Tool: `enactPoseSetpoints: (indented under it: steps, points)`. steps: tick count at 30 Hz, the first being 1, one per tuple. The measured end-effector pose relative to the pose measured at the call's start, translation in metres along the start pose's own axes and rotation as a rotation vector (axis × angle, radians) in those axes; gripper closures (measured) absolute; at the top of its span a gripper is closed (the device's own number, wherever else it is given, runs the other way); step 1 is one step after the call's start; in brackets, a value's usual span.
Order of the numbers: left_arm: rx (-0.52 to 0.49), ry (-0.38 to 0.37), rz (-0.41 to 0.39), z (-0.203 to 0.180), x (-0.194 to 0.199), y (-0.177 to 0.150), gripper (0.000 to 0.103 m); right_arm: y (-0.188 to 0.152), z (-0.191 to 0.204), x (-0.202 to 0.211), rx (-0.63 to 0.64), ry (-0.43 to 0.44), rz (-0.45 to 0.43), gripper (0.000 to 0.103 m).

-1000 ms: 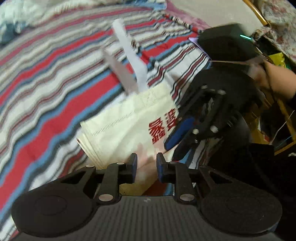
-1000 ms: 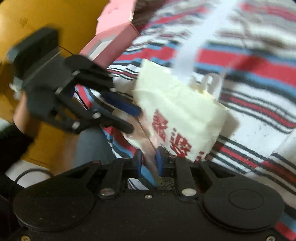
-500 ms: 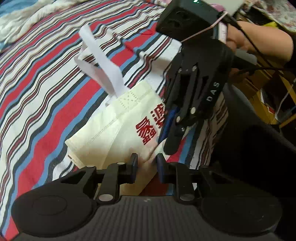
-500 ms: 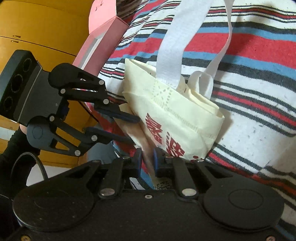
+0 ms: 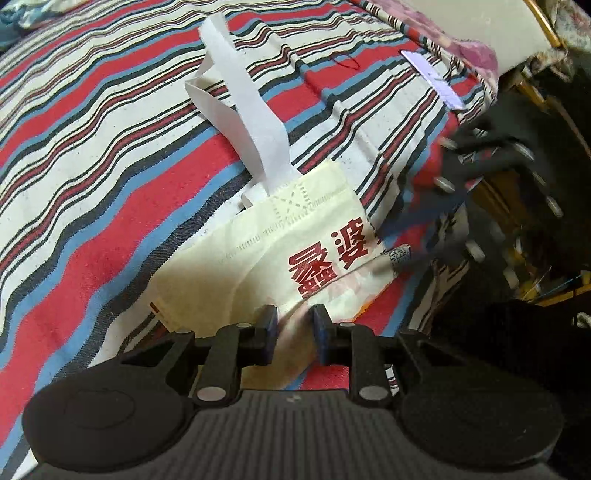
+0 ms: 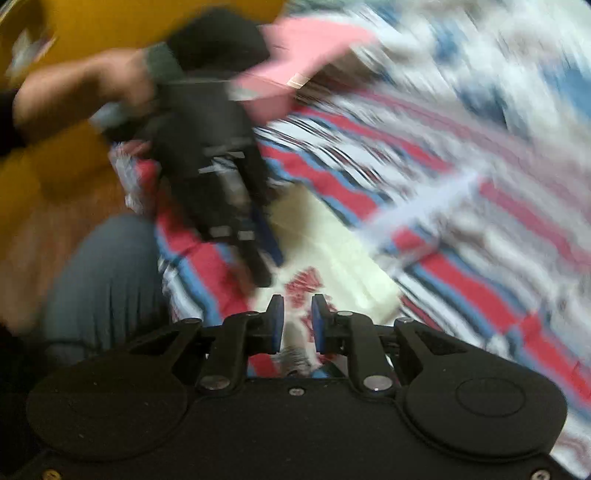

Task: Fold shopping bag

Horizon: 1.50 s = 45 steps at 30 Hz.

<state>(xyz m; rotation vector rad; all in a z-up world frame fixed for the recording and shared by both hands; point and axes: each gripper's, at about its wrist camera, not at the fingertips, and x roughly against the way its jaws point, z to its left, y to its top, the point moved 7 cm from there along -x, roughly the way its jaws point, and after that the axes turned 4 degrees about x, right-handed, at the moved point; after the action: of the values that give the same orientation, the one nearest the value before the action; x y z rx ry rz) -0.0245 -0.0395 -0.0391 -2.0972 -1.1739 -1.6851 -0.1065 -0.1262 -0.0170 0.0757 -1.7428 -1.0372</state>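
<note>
The cream shopping bag [image 5: 295, 236] with red characters lies folded on the striped bedspread [image 5: 110, 147], its white handles [image 5: 251, 122] trailing away from me. My left gripper [image 5: 294, 321] is shut on the bag's near edge, with cloth pinched between the blue pads. My right gripper [image 5: 417, 225] is a dark blur at the bag's right edge. In the blurred right wrist view its jaws [image 6: 297, 310] are opening; printed cloth of the bag [image 6: 332, 251] shows in the gap, and the pads do not visibly press on it. There the left gripper [image 6: 264, 273] points down onto the bag.
A pink box [image 6: 306, 48] lies beyond the bag near the bed's edge. A person's knee [image 6: 103, 277] and hand [image 6: 85, 88] are at the left, over a wooden floor and yellow cabinet [image 6: 74, 29]. A small white card [image 5: 432, 77] lies at the bedspread's far right.
My right gripper has swung fast off the bag's top toward its right edge, rolling as it went, and its gap has widened. The bag has settled flatter; the left grip holds.
</note>
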Motion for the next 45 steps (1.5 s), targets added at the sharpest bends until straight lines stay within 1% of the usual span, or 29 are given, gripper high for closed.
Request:
enactPoseSetpoints:
  steps: [3,7,9,11,14,15,16,18,20,23,24,25,27,29,31,33,35,37,39,41,43,45]
  points:
    - [-0.017,0.030,-0.014,-0.004,-0.003,-0.001,0.082,-0.009,0.033,-0.008,0.239,-0.141,-0.002,0.087]
    - [0.026,0.009,-0.036,0.001,-0.002,-0.002,0.082,-0.022,0.047,-0.017,0.355,-0.217,-0.002,0.088]
    - [0.062,-0.016,-0.039,0.005,-0.003,-0.001,0.082,-0.025,0.054,-0.023,0.453,-0.283,-0.008,0.088]
    - [0.108,-0.055,-0.035,0.012,-0.004,0.001,0.082,-0.031,0.061,-0.024,0.569,-0.345,0.004,0.087]
    - [0.162,-0.114,-0.016,0.021,-0.006,0.003,0.082,-0.041,0.078,-0.029,0.781,-0.433,0.047,0.084]
    - [0.172,-0.124,-0.011,0.022,-0.006,0.004,0.082,-0.043,0.081,-0.029,0.826,-0.447,0.066,0.084]
    - [0.182,-0.135,-0.007,0.024,-0.007,0.004,0.082,-0.045,0.081,-0.029,0.853,-0.458,0.083,0.083]
    - [0.202,-0.156,0.003,0.027,-0.008,0.005,0.082,-0.044,0.080,-0.027,0.862,-0.459,0.092,0.083]
    - [0.222,-0.172,0.008,0.029,-0.009,0.006,0.082,-0.041,0.078,-0.031,0.865,-0.477,0.093,0.079]
    - [0.233,-0.174,0.010,0.029,-0.010,0.005,0.082,-0.032,0.073,-0.041,0.830,-0.507,0.090,0.077]
    - [0.233,-0.172,0.009,0.028,-0.010,0.005,0.082,-0.031,0.071,-0.042,0.810,-0.504,0.086,0.077]
    - [0.228,-0.166,0.008,0.027,-0.010,0.005,0.082,-0.030,0.069,-0.043,0.788,-0.494,0.081,0.079]
    - [0.183,-0.133,-0.008,0.018,-0.008,0.004,0.083,-0.028,0.064,-0.040,0.716,-0.454,0.068,0.082]
    - [0.101,-0.085,-0.043,0.006,-0.003,0.001,0.083,-0.021,0.053,-0.031,0.565,-0.373,0.050,0.083]
    - [0.021,-0.032,-0.090,-0.007,0.002,-0.003,0.082,-0.013,0.035,-0.021,0.368,-0.247,0.039,0.083]
    - [-0.080,0.028,-0.152,-0.020,0.006,-0.009,0.081,-0.007,0.014,-0.015,0.180,-0.110,0.038,0.083]
    - [-0.155,0.081,-0.213,-0.028,0.011,-0.015,0.081,-0.004,-0.007,-0.013,0.000,0.033,0.050,0.083]
    - [-0.213,0.116,-0.272,-0.034,0.017,-0.018,0.081,-0.002,-0.029,-0.015,-0.165,0.171,0.066,0.083]
    - [-0.214,0.109,-0.312,-0.033,0.023,-0.018,0.081,-0.003,-0.046,-0.020,-0.288,0.278,0.089,0.083]
    - [-0.196,0.064,-0.322,-0.031,0.029,-0.016,0.080,-0.006,-0.058,-0.026,-0.381,0.366,0.112,0.084]
    - [-0.210,0.016,-0.324,-0.033,0.033,-0.014,0.080,-0.009,-0.069,-0.031,-0.454,0.438,0.135,0.084]
    - [-0.252,0.031,-0.300,-0.037,0.031,-0.010,0.080,-0.009,-0.074,-0.035,-0.487,0.479,0.154,0.085]
